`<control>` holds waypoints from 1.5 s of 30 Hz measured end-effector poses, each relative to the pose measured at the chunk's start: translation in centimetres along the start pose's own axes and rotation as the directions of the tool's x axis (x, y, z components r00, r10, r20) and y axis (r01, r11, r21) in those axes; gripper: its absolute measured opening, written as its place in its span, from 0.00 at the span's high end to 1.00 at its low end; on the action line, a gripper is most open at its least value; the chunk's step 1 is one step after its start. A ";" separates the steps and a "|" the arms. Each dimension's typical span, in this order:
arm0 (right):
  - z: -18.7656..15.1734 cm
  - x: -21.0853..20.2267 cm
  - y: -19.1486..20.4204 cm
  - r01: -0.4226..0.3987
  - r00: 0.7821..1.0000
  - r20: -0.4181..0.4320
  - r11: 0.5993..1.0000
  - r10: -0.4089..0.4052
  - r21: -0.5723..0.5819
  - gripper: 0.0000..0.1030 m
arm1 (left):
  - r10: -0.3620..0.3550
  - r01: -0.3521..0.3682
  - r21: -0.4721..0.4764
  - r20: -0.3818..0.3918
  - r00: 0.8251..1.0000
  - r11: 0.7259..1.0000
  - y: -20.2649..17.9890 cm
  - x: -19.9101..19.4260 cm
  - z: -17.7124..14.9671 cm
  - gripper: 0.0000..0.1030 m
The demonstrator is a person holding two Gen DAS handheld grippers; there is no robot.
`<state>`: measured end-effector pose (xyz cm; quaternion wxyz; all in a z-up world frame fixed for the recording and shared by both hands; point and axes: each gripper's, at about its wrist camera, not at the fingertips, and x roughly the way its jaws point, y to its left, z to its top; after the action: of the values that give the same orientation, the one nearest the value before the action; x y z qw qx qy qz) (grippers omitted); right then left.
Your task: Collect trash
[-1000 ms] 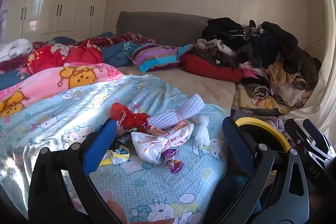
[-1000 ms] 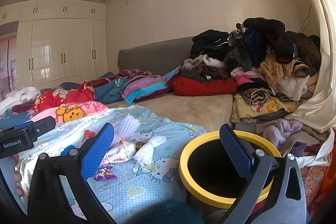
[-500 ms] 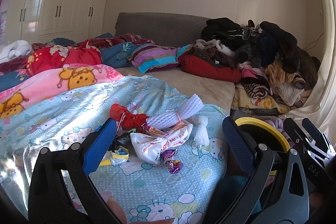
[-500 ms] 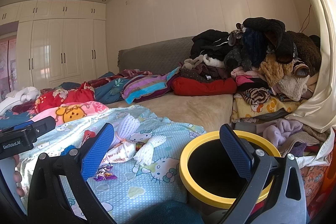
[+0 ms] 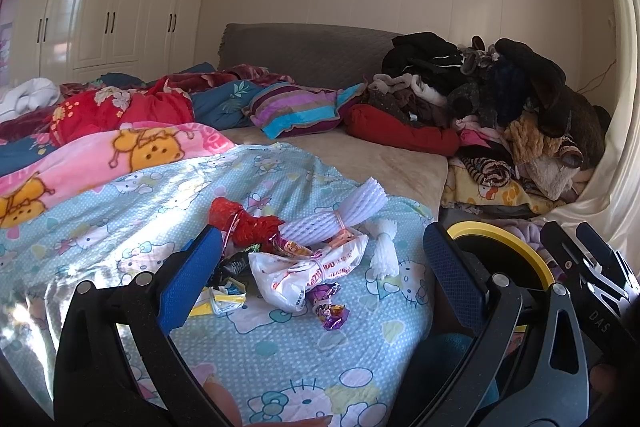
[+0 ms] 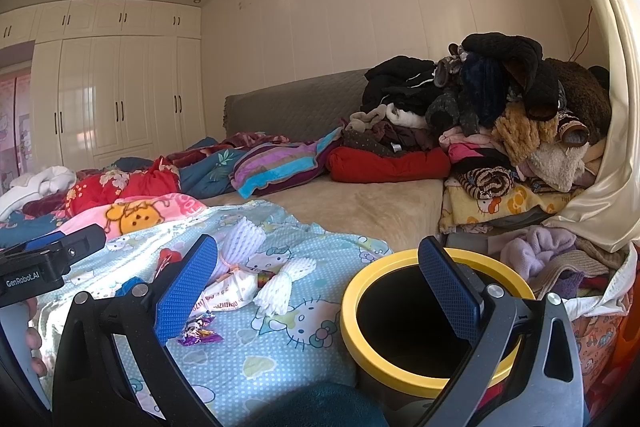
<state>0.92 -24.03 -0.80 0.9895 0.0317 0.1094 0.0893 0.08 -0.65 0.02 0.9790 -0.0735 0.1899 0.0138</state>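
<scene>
A heap of trash lies on the light blue Hello Kitty sheet (image 5: 280,355): a white printed bag (image 5: 308,275), a purple candy wrapper (image 5: 330,307), white foam netting (image 5: 336,217), a small foam net (image 5: 385,251), red netting (image 5: 248,223) and a yellow wrapper (image 5: 222,297). My left gripper (image 5: 320,275) is open and empty, just short of the heap. My right gripper (image 6: 316,291) is open and empty, above the near rim of a black bin with a yellow rim (image 6: 420,379). The bag (image 6: 230,291) and purple wrapper (image 6: 198,335) also show in the right wrist view.
The bin (image 5: 520,251) stands at the bed's right edge. A pile of clothes (image 5: 500,115) fills the right side. Blankets and a striped pillow (image 5: 296,107) lie at the back and left. White wardrobes (image 5: 100,19) line the far wall.
</scene>
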 end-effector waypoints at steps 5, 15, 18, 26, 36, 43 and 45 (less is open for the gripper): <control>0.0 0.0 0.0 0.001 1.000 0.001 1.000 -0.001 0.001 0.05 | 0.000 0.000 0.000 0.001 1.000 1.000 -0.1 0.0 0.0 0.10; 0.0 -0.1 -0.1 -0.001 1.000 -0.001 1.000 0.001 0.000 0.05 | -0.001 0.001 0.001 0.001 1.000 1.000 0.0 0.0 0.0 0.10; -0.1 0.0 0.0 -0.004 1.000 0.001 1.000 0.004 -0.003 0.05 | 0.004 -0.004 0.002 -0.003 1.000 1.000 0.5 0.0 0.1 0.10; -0.3 1.3 0.7 -0.035 0.999 -0.018 0.999 0.035 -0.011 0.05 | 0.029 -0.030 -0.058 -0.012 1.000 0.998 3.2 0.4 0.2 0.10; 0.2 3.6 3.6 -0.153 0.986 -0.072 0.987 0.150 -0.039 0.05 | 0.099 -0.100 -0.120 -0.018 0.995 0.988 7.3 0.8 0.5 0.10; 0.6 5.6 5.4 -0.237 0.966 -0.116 0.970 0.230 -0.049 0.05 | 0.124 -0.125 -0.112 -0.021 0.992 0.986 10.3 1.9 1.1 0.10; 0.9 6.4 5.6 -0.245 0.963 -0.127 0.969 0.238 -0.044 0.05 | 0.107 -0.109 -0.096 -0.026 0.994 0.989 10.9 2.6 1.5 0.10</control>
<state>6.32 -17.42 -0.82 0.9633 0.0100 0.1615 0.2142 2.44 10.39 -1.09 0.9700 -0.1109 0.2029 0.0750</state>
